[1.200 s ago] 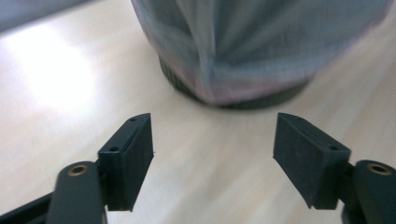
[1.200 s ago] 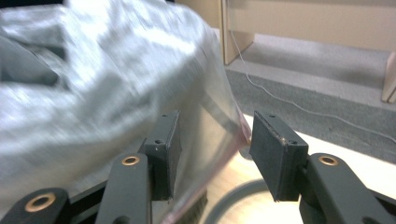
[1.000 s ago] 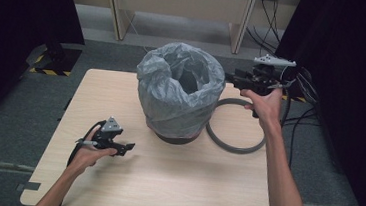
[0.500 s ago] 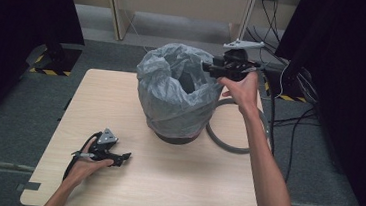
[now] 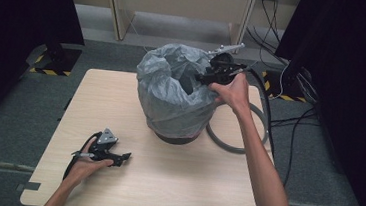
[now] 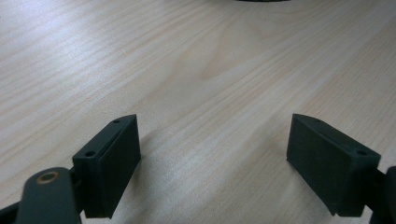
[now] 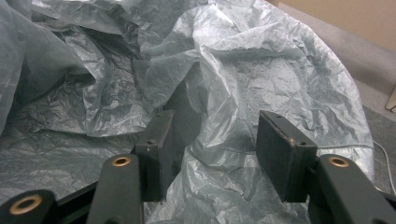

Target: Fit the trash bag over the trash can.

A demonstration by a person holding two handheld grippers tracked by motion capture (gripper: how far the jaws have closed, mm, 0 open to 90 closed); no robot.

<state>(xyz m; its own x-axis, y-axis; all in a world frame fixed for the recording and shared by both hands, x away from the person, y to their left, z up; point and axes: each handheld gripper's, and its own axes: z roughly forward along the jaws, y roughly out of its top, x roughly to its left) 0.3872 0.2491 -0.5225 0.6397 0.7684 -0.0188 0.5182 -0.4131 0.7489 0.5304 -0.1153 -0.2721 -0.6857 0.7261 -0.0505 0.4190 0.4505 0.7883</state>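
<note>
Grey, crinkled plastic liner (image 7: 261,79) drapes its bin — right tongs (image 7: 212,154) opening astride a fold, left tongs (image 6: 212,163) apart.

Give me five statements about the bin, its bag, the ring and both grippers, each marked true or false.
1. The grey bag lines a bin standing on the table. True.
2. The right gripper is at the bag's rim, jaws apart. True.
3. The left gripper holds the bag. False: its jaws are open over bare wood.
4. The grey ring hangs on the bin's rim. False: it lies on the table beside the bin.
5. The bag's mouth is tied shut. False: it gapes open.
</note>
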